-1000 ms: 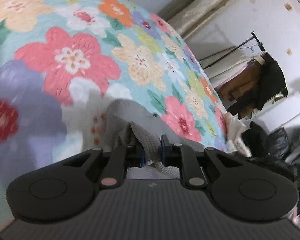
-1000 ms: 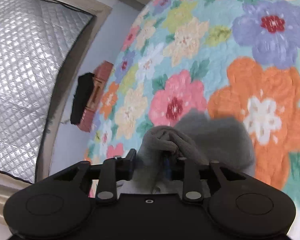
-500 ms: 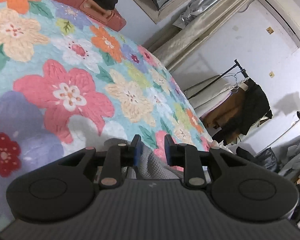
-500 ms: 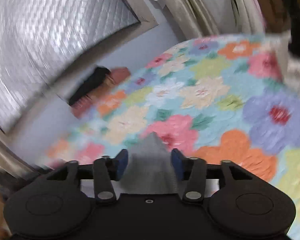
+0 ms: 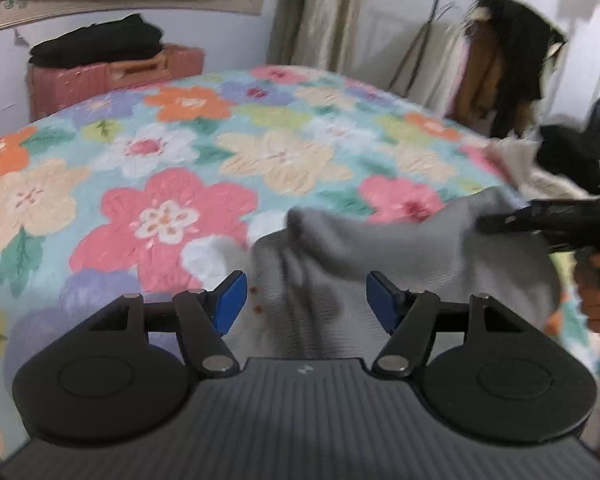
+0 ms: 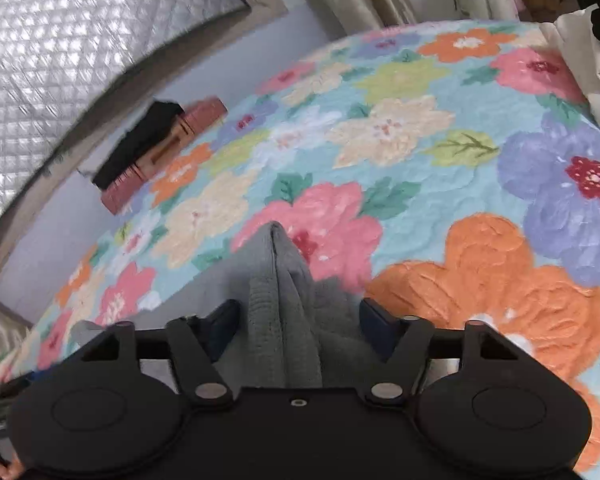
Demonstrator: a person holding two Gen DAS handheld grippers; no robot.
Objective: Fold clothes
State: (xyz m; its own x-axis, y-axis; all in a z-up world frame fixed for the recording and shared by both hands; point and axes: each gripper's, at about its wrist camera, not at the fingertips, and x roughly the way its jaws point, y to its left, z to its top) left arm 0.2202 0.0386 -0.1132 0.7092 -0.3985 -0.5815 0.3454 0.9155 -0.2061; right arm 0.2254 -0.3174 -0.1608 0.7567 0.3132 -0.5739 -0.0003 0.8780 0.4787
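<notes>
A grey knit garment (image 5: 400, 248) lies bunched on the floral bedspread (image 5: 220, 152). My left gripper (image 5: 306, 300) is open above its near edge, blue pads wide apart, holding nothing. In the left wrist view the right gripper (image 5: 548, 224) shows at the right edge, over the garment's right side. In the right wrist view my right gripper (image 6: 298, 320) is open, and a folded ridge of the grey garment (image 6: 284, 300) lies between its jaws without being pinched.
A pink suitcase (image 5: 112, 72) with a black folded item (image 5: 96, 44) on top stands beyond the bed's far edge. A clothes rack with dark coats (image 5: 508, 48) is at the right. Cream fabric (image 6: 584, 52) lies at the bed's right corner.
Both grippers were shut on the grey garment a second ago. Both have opened and let it go; it now lies on the bedspread. Both cameras have swung to a flatter view.
</notes>
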